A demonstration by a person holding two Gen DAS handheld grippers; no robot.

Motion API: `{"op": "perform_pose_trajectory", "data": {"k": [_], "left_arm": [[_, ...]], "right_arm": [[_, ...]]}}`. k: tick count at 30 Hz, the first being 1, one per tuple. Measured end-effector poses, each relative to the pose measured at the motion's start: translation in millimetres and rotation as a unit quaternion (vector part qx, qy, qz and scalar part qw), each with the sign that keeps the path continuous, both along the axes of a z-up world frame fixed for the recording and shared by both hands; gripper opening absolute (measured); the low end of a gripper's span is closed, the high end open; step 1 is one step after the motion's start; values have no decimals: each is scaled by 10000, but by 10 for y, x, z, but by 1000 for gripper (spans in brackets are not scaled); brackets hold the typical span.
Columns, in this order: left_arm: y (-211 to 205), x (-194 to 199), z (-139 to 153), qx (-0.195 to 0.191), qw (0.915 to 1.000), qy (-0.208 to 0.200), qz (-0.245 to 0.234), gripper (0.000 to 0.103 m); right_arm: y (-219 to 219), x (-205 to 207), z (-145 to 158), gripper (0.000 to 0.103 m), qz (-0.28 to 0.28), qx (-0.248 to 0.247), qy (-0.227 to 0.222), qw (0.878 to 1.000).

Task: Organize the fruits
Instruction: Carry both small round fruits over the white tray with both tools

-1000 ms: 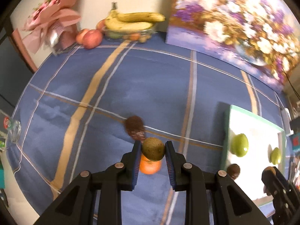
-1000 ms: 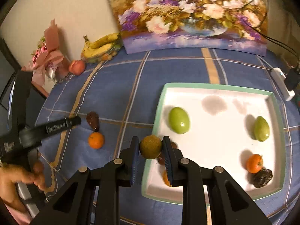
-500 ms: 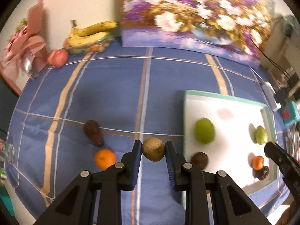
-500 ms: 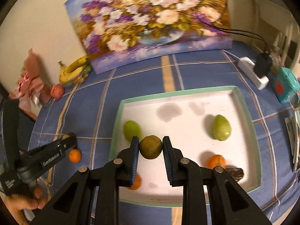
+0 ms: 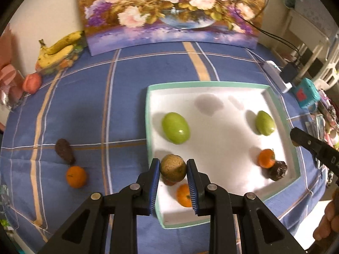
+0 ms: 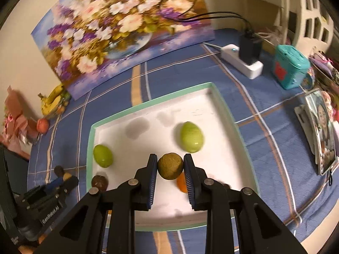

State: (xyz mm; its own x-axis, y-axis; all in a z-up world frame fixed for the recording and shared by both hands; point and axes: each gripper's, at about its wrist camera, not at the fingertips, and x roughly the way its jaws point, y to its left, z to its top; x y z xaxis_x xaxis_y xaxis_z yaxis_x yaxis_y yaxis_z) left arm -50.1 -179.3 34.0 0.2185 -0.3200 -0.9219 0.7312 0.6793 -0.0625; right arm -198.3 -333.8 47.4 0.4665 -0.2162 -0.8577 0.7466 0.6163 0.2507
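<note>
My left gripper is shut on a brown kiwi above the near left corner of the white tray. My right gripper is shut on another brown kiwi above the tray's middle. In the tray lie two green fruits, oranges and a dark fruit. On the cloth left of the tray lie an orange and a dark brown fruit.
Bananas and an apple sit at the back left. A flower painting leans on the wall. A power strip, a teal box and a photo frame stand right of the tray.
Both grippers have moved right with their kiwis. The left one went from over the cloth to over the tray's near left corner; the right one now hangs over the tray's middle.
</note>
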Motion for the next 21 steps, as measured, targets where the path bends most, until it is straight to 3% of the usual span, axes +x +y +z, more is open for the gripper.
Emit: {"op": "perform_pose_trajectory", "data": {"k": [7, 21], "left_arm": [[-88, -103, -25, 57, 9997, -114, -188, 27], [-281, -282, -343, 519, 9966, -313, -562, 27]], "right_arm": [[-82, -74, 2, 26, -81, 3, -34, 10000], [-170, -52, -299, 26, -297, 249, 255, 9989]]}}
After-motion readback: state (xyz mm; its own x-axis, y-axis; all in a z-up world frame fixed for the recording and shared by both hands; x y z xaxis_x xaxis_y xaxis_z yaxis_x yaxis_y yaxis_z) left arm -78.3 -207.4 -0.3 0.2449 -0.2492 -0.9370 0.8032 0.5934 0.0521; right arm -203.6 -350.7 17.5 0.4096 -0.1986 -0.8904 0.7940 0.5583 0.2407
